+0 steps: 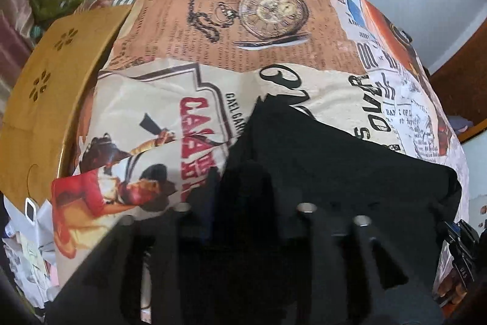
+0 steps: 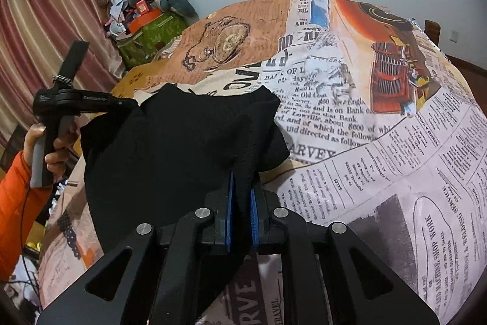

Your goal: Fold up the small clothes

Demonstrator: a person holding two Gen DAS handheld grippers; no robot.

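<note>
Garment: a black cloth (image 2: 170,142), crumpled, lies on the near left part of the surface, one edge raised off it toward the right tool.
Right tool: the right tool (image 2: 242,203) stands narrow, its blue pads (image 2: 230,209) pressed on a fold of the black cloth that runs up between them.
Left tool: the left tool (image 1: 243,188) points steeply down over the cloth; its dark fingers blend with the black fabric in the left wrist view, so whether it stands wide or narrow cannot be told. In the right wrist view its body meets the cloth's far left corner.
Hand: a hand (image 2: 51,142) in an orange sleeve (image 2: 18,203) grips the left tool's handle, at the left edge of the right wrist view.
Surface: the surface (image 2: 380,157) is covered by a printed sheet with newspaper text, a pocket watch (image 1: 271,11) and a red vintage car (image 2: 392,66).
Surroundings: a tan wooden board (image 1: 45,87) lies just beside the surface's left edge; a green bag (image 2: 152,35) piled with clutter stands against the wall, near a striped curtain (image 2: 45,20).
</note>
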